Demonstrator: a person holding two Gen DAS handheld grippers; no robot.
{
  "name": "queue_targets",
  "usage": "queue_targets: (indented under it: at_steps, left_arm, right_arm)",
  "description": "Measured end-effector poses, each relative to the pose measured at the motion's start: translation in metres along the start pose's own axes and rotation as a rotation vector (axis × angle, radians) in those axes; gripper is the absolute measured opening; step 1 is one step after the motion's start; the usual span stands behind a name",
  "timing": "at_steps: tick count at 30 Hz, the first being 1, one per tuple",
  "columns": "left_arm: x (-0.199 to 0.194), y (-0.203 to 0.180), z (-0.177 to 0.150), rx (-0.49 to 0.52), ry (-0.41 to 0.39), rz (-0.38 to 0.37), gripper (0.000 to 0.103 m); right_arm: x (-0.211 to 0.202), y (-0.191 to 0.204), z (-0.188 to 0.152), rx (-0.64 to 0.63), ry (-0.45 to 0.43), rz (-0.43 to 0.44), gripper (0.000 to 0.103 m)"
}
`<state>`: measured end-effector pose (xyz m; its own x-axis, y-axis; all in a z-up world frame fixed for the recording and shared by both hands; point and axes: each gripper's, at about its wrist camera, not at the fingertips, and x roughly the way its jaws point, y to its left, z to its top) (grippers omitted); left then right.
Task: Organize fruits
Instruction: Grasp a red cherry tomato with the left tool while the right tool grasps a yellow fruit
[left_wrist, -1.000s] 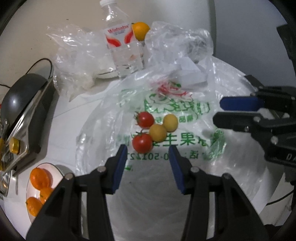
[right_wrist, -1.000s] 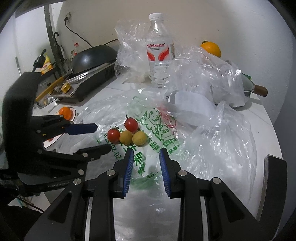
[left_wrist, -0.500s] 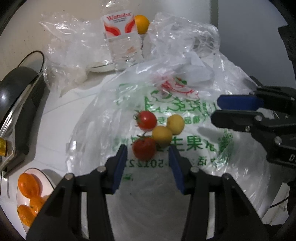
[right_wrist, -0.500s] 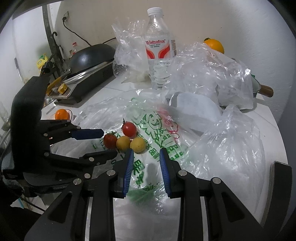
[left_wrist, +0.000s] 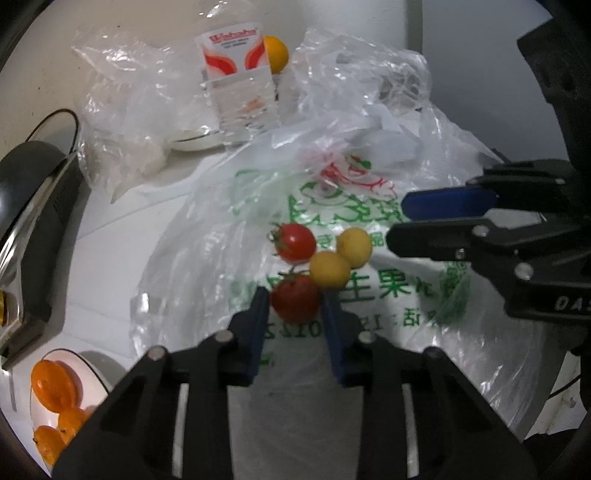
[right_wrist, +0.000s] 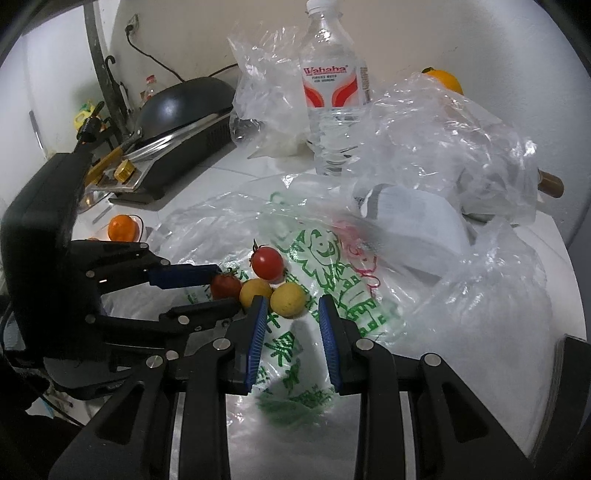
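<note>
Two red tomatoes and two yellow fruits lie together on a printed plastic bag (left_wrist: 369, 332). My left gripper (left_wrist: 295, 299) is open, its blue pads on either side of the near red tomato (left_wrist: 295, 301). The second red tomato (left_wrist: 295, 242) and the yellow fruits (left_wrist: 330, 269) (left_wrist: 354, 242) lie just beyond. My right gripper (right_wrist: 290, 308) is open, its tips just short of the right yellow fruit (right_wrist: 288, 299). In the right wrist view the left gripper (right_wrist: 218, 288) straddles the near tomato (right_wrist: 225, 286).
A white plate (left_wrist: 92, 369) of orange fruits (left_wrist: 53, 380) sits at near left. A water bottle (right_wrist: 334, 110), crumpled clear bags (right_wrist: 443, 140), an orange (right_wrist: 445, 79) and a black cooker (right_wrist: 177, 122) stand behind.
My left gripper has moved forward so the near red tomato now sits between its pads, and its jaws have narrowed. My right gripper has moved closer to the yellow fruits.
</note>
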<state>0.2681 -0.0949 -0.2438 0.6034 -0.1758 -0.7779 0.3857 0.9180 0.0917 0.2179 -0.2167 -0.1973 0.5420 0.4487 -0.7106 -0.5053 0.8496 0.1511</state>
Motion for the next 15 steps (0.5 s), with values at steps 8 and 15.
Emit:
queue_targets:
  at_steps: [8,15]
  left_arm:
    - [-0.011,0.008,-0.002,-0.029,-0.031,-0.031,0.029]
    - [-0.004,0.006,0.003,-0.017,-0.02,-0.044,0.029]
  right_arm:
    - [0.019,0.003,0.001,0.009,0.042,0.0,0.031]
    - [0.026,0.006,0.006,-0.005,0.058,-0.01,0.031]
